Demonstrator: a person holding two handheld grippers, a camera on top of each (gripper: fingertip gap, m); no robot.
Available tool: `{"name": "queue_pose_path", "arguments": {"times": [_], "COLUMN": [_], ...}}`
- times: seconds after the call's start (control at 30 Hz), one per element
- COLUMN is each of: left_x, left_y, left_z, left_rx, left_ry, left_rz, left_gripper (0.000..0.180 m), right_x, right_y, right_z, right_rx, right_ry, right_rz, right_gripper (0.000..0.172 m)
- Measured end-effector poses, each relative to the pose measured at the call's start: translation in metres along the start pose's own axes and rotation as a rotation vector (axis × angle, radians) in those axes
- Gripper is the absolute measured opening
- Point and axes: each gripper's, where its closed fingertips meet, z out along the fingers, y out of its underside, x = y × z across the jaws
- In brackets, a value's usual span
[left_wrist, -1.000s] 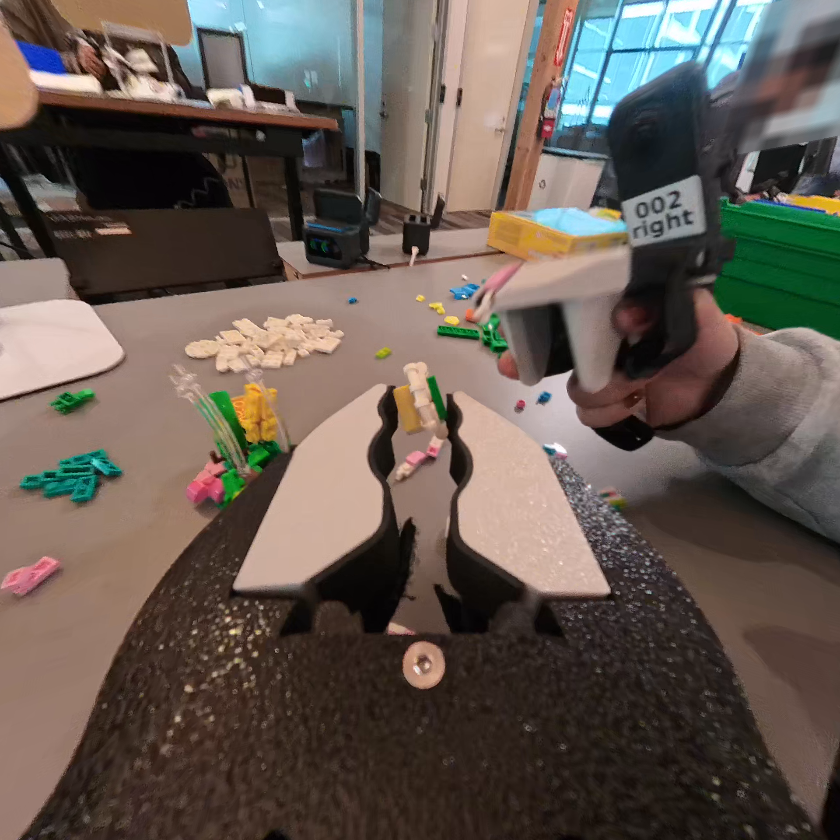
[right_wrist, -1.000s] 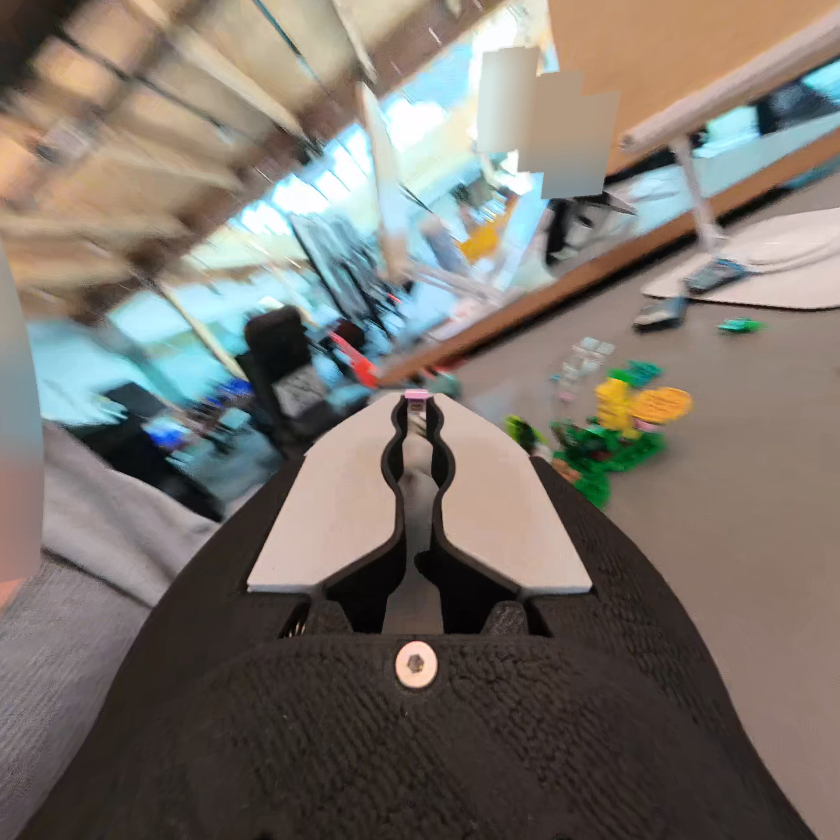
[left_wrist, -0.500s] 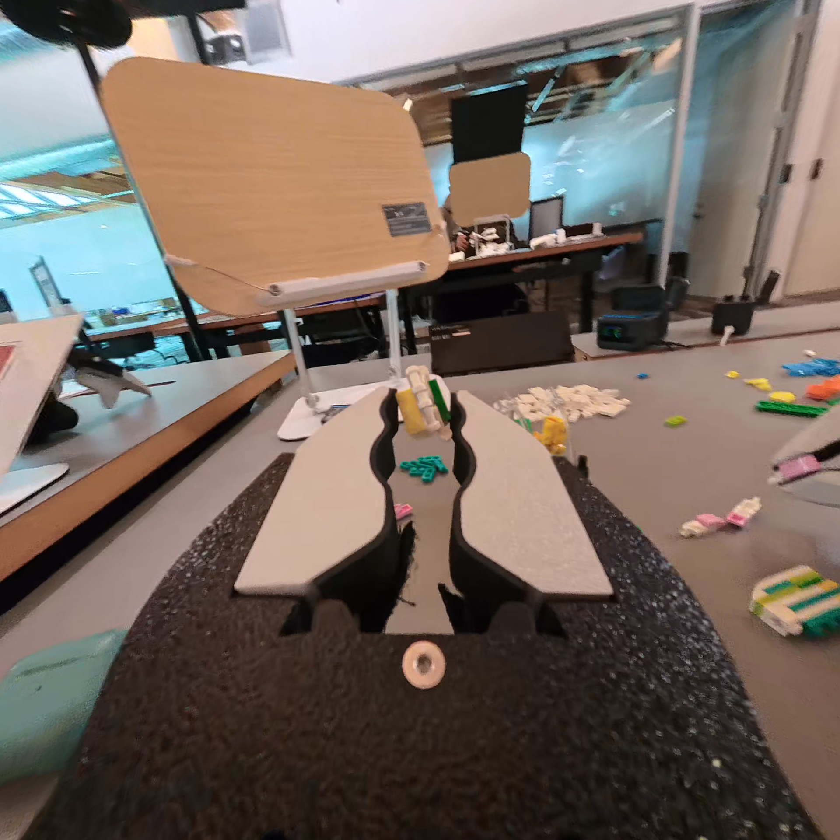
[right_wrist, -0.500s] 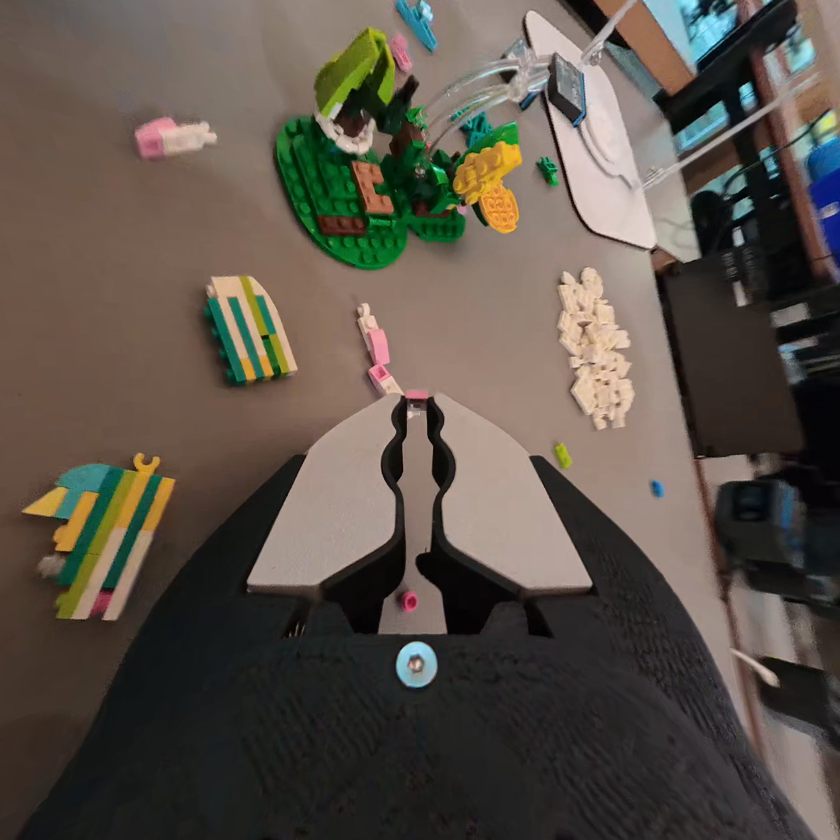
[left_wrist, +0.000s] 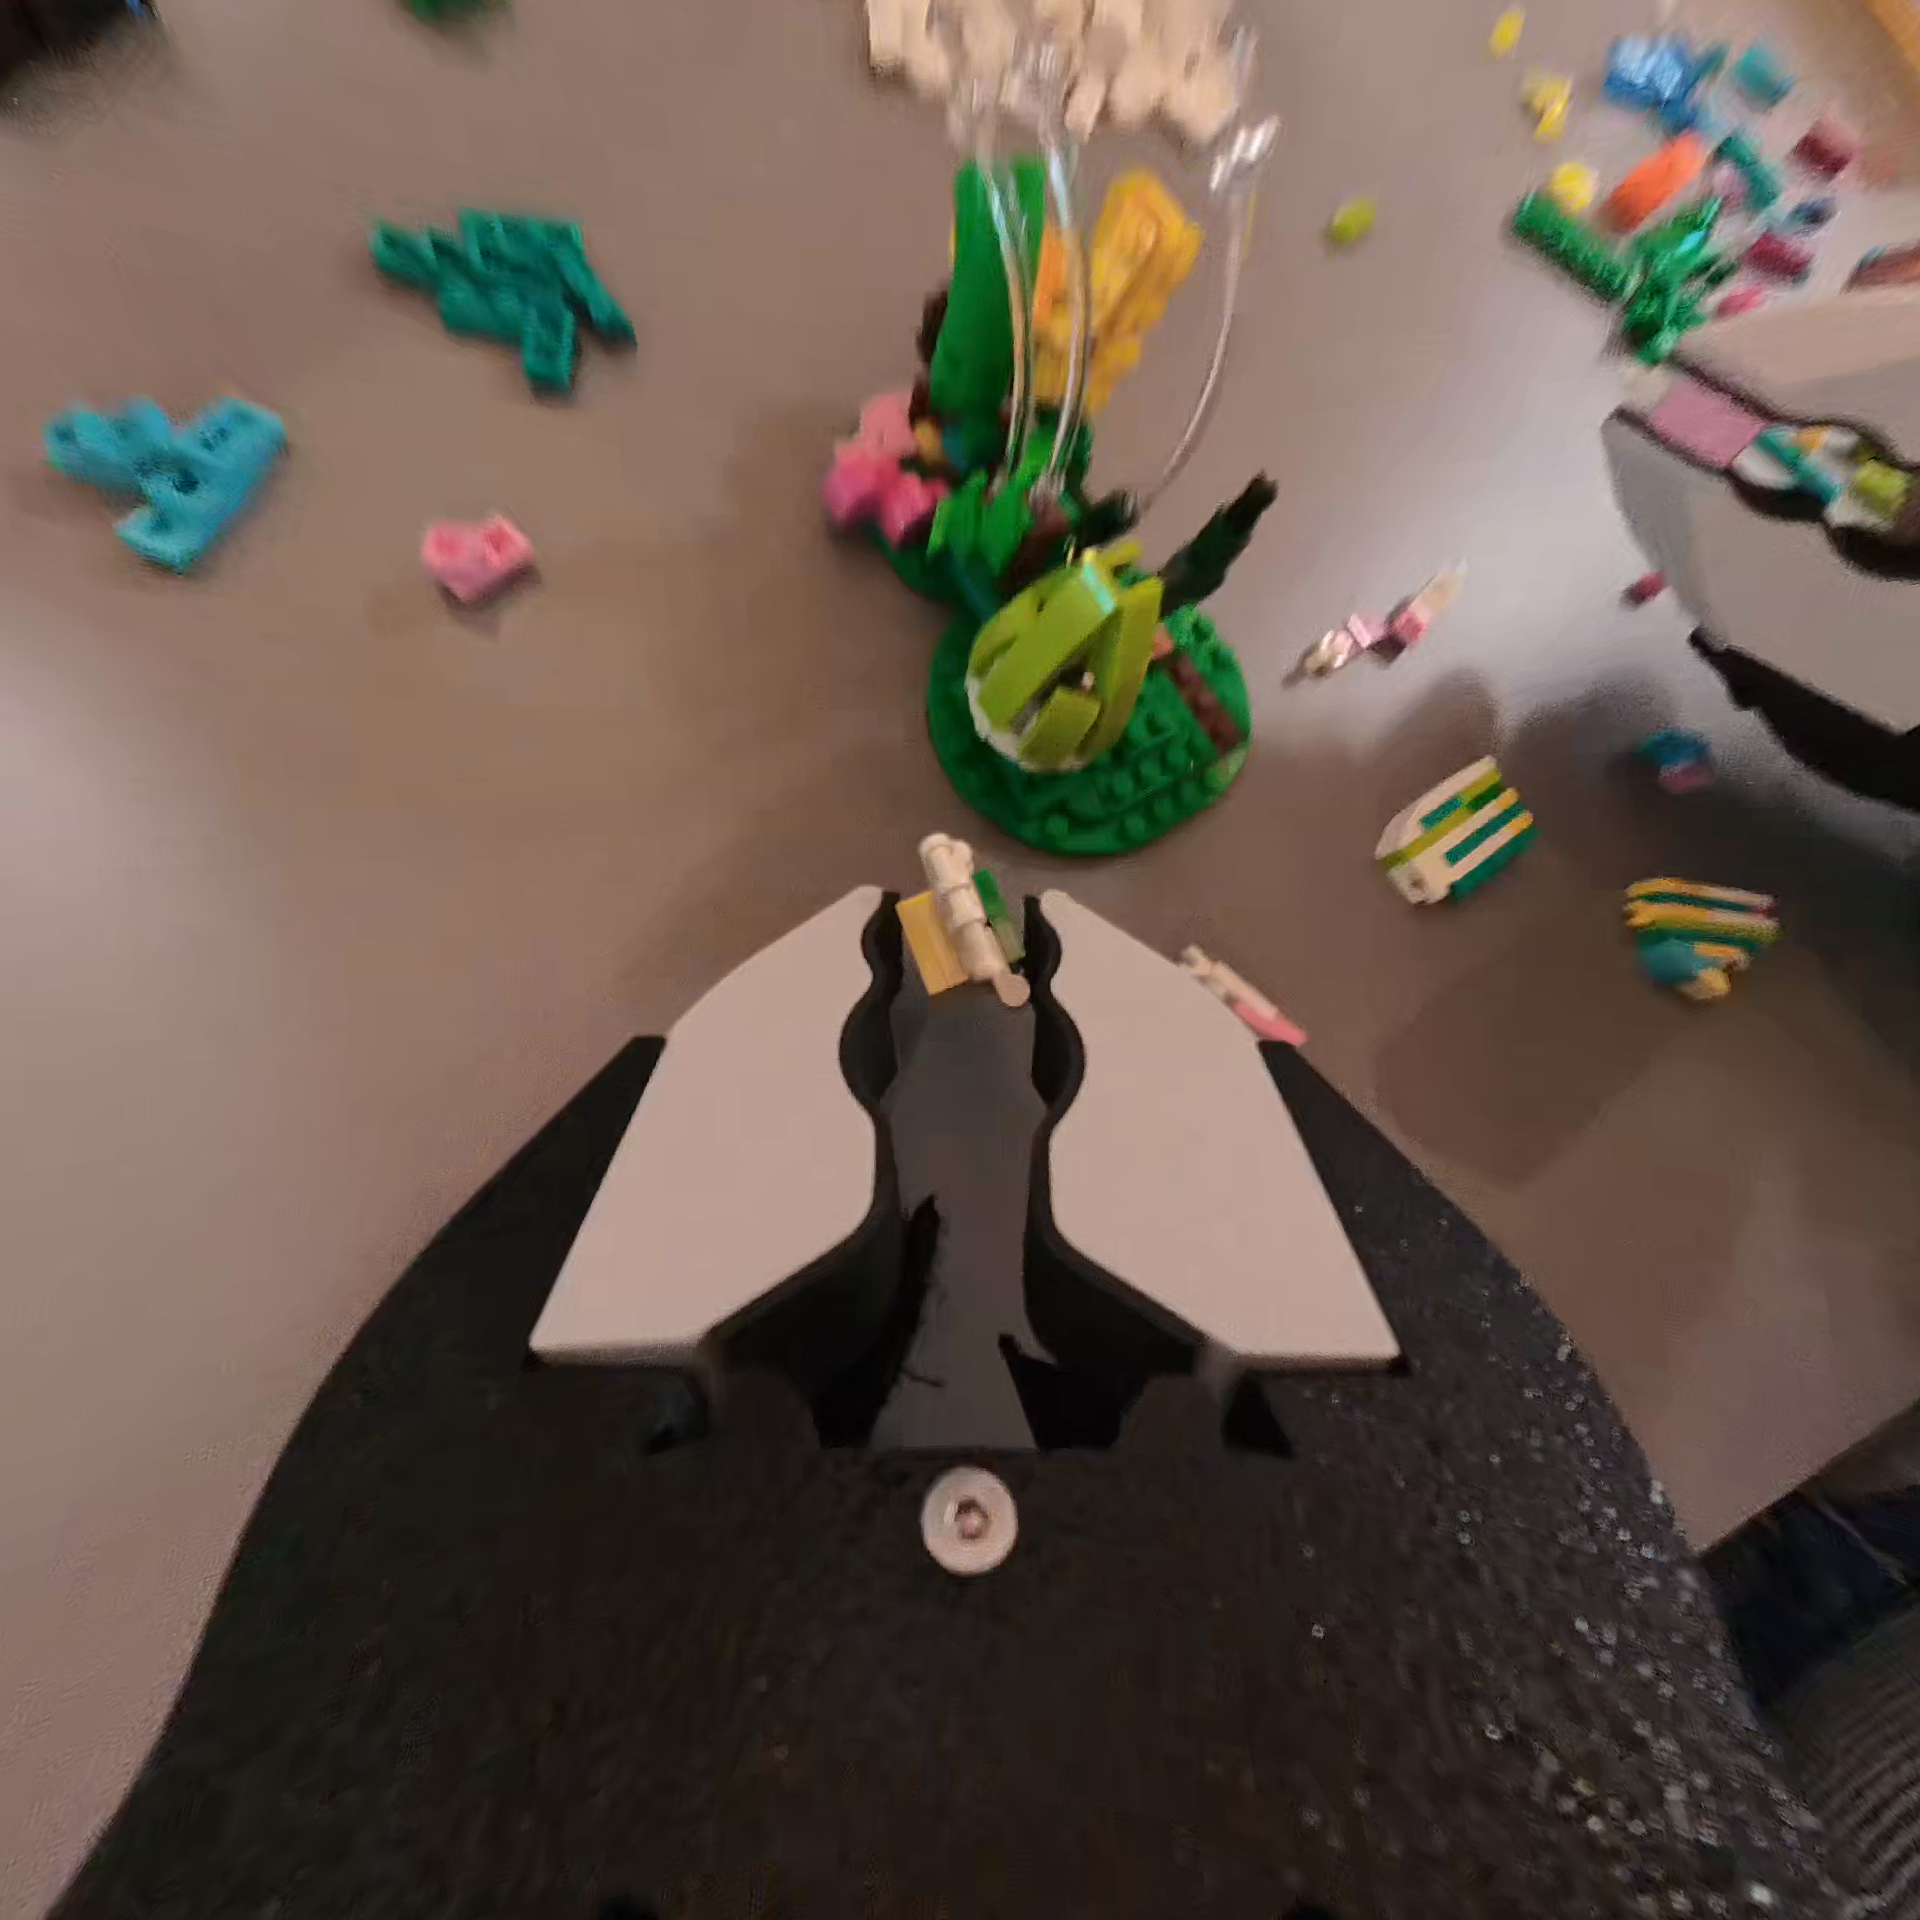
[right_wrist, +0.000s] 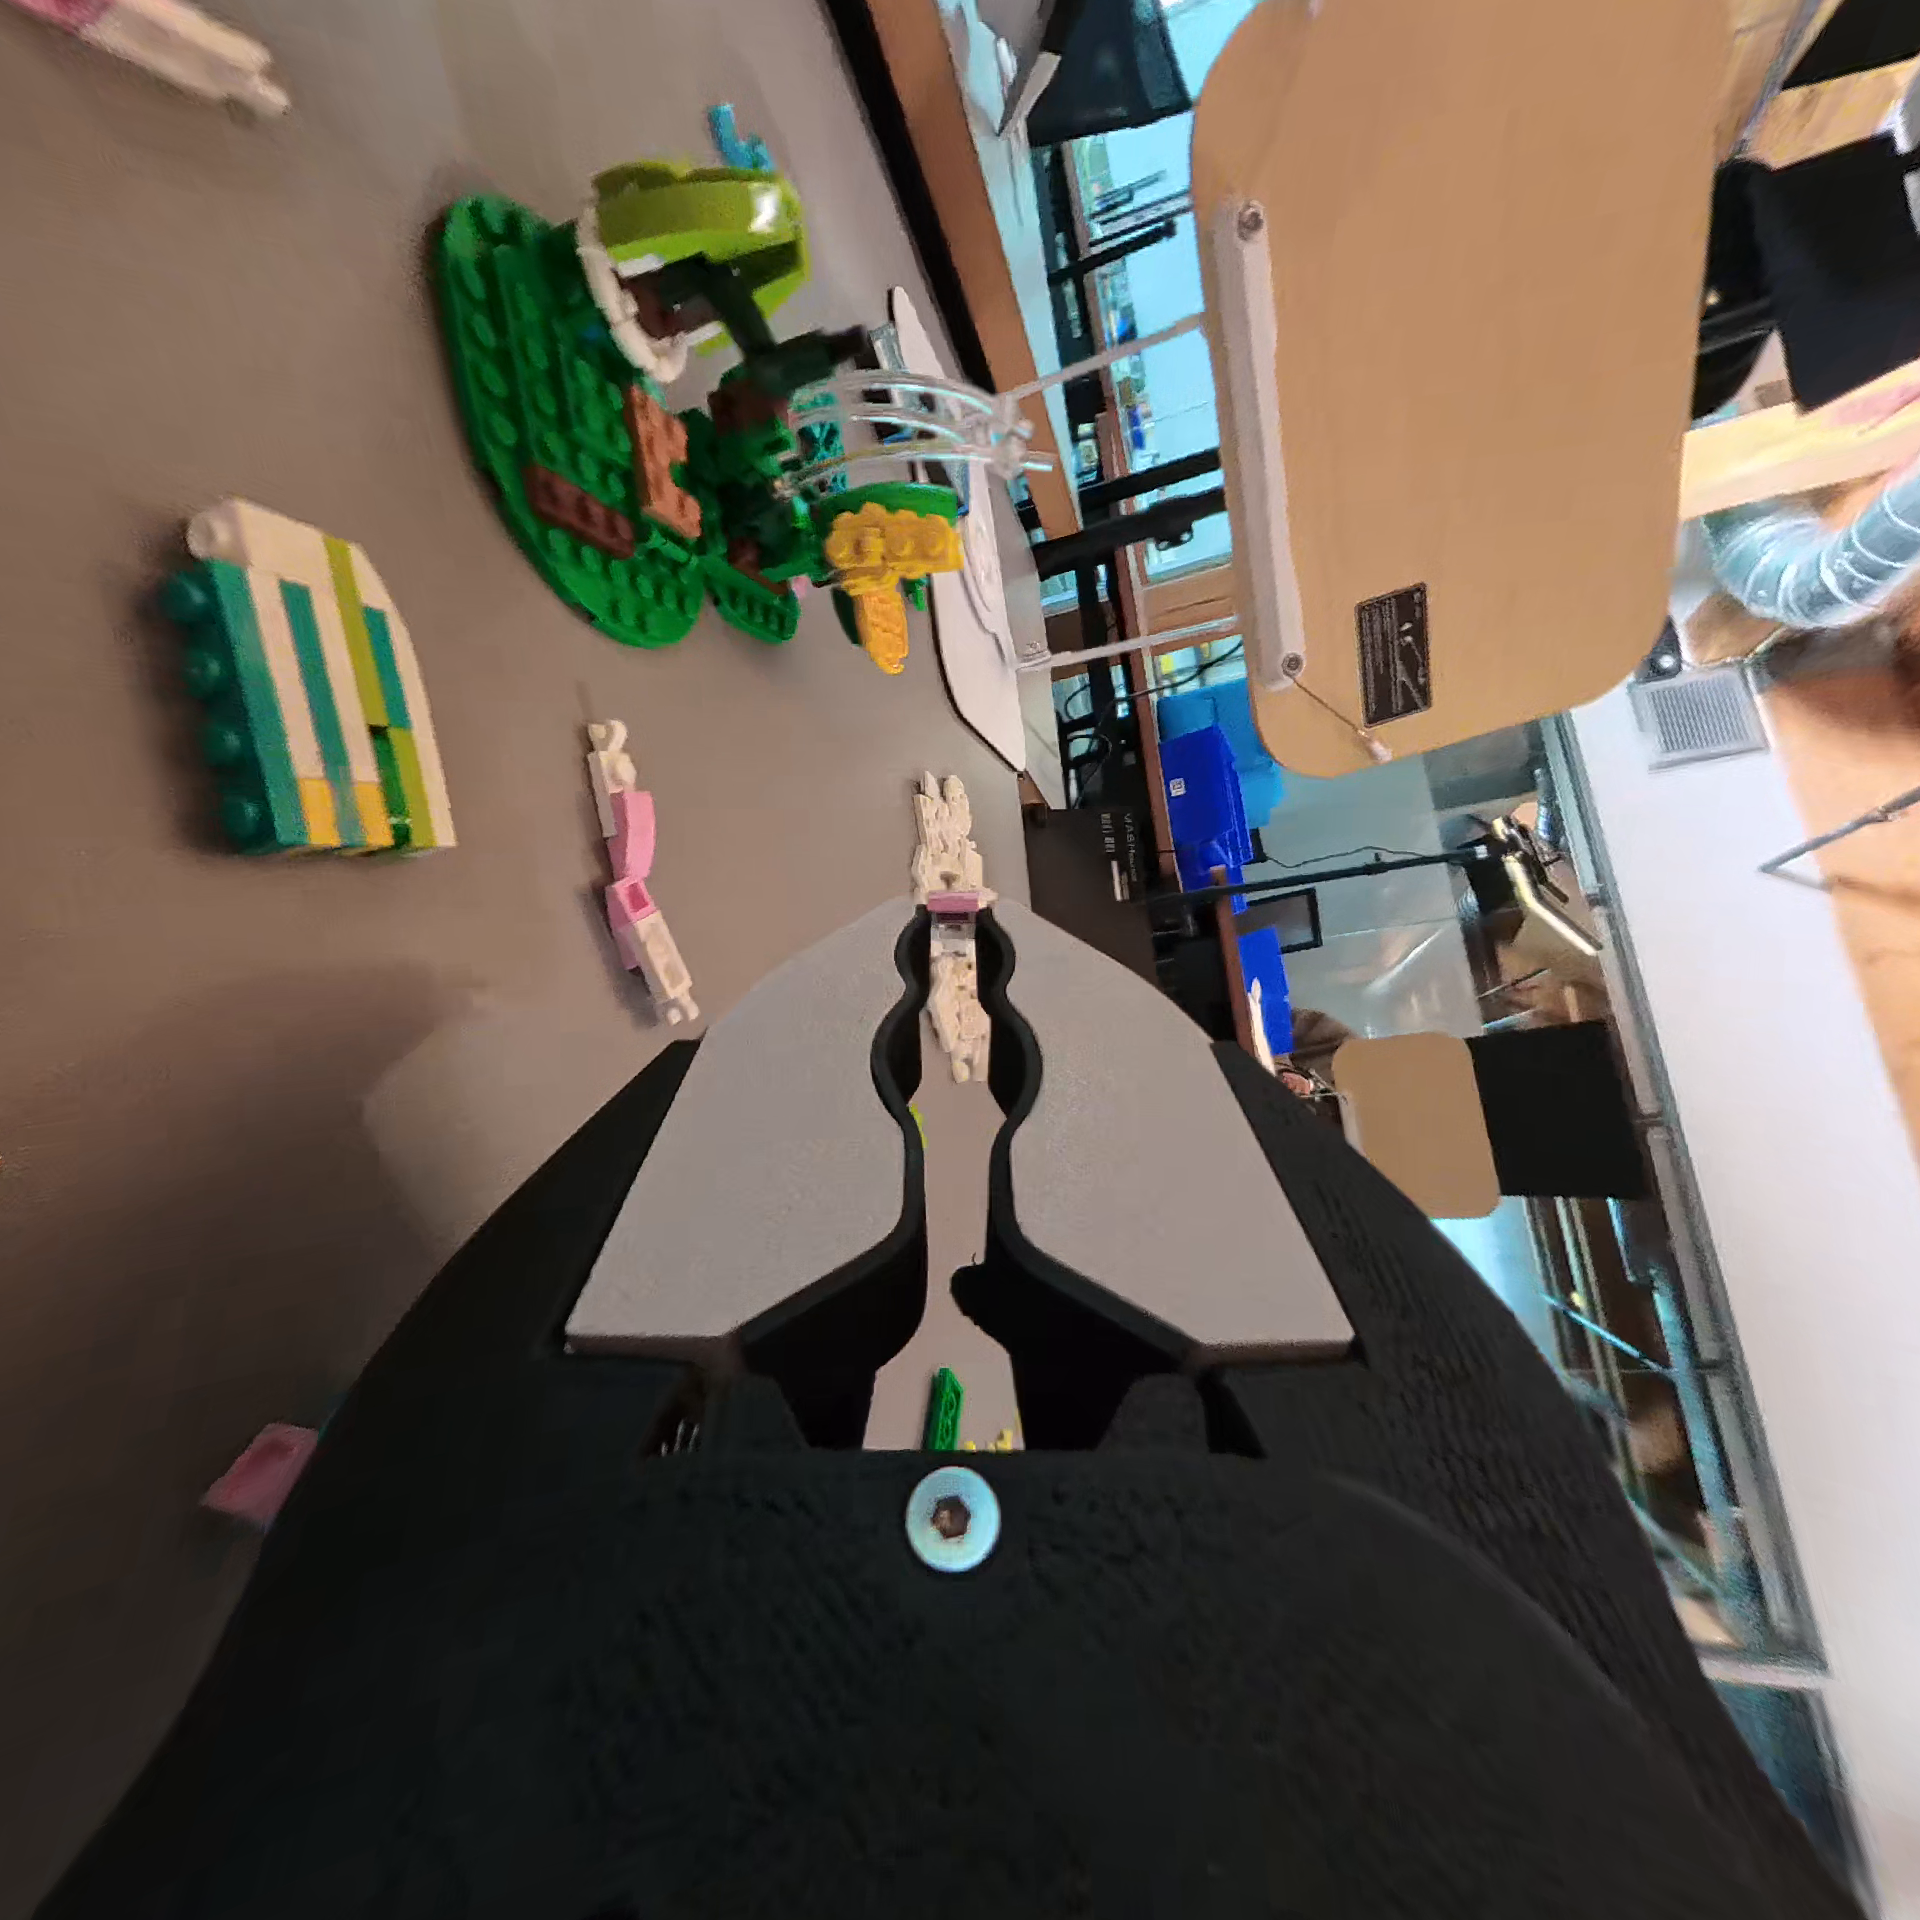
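At frame centre, your left gripper (left_wrist: 961, 930) clamps a light, fragile yellow-white-green brick cluster (left_wrist: 958, 928); your right gripper (right_wrist: 954, 920) pinches a small pink piece (right_wrist: 954, 902) by its edges.

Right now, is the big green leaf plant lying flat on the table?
No, the leaf plant stands upright on its round green base plate, which rests on the grey table.
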Motion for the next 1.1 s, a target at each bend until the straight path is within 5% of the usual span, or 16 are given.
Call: {"name": "queue_pose_path", "arguments": {"times": [0.1, 0.27, 0.43, 0.5, 0.63, 0.87, 1.1], "left_x": [0.002, -0.006, -0.01, 0.019, 0.11, 0.135, 0.145], "left_y": [0.004, 0.004, 0.014, -0.006, -0.049, -0.054, -0.057], "left_z": [0.004, 0.0, -0.021, -0.02, -0.021, -0.014, -0.022], "left_rx": [-0.031, -0.067, -0.235, -0.129, 0.217, 0.548, 0.749], "left_ry": [0.004, -0.112, -0.322, -0.235, 0.167, 0.098, -0.046], "left_rz": [-0.021, 0.023, 0.167, 0.225, 0.391, 0.844, 1.016], "left_gripper": [0.036, 0.084, 0.095, 0.093, 0.074, 0.062, 0.031], "right_x": [-0.008, -0.002, 0.009, 0.011, 0.008, 0.014, 0.011], "right_y": [0.0, -0.001, -0.008, -0.014, -0.036, -0.086, -0.093], "right_z": [0.001, 0.001, -0.002, -0.003, -0.011, -0.037, -0.044], "right_rx": [0.007, 0.026, 0.073, 0.103, 0.211, 0.564, 0.601], "right_ry": [-0.023, 0.03, 0.127, 0.149, 0.128, -0.382, -0.717], "right_rz": [-0.039, -0.047, -0.051, -0.045, -0.018, 0.902, 1.341], "right_gripper": [0.006, 0.006, 0.006, 0.006, 0.006, 0.006, 0.006]}}
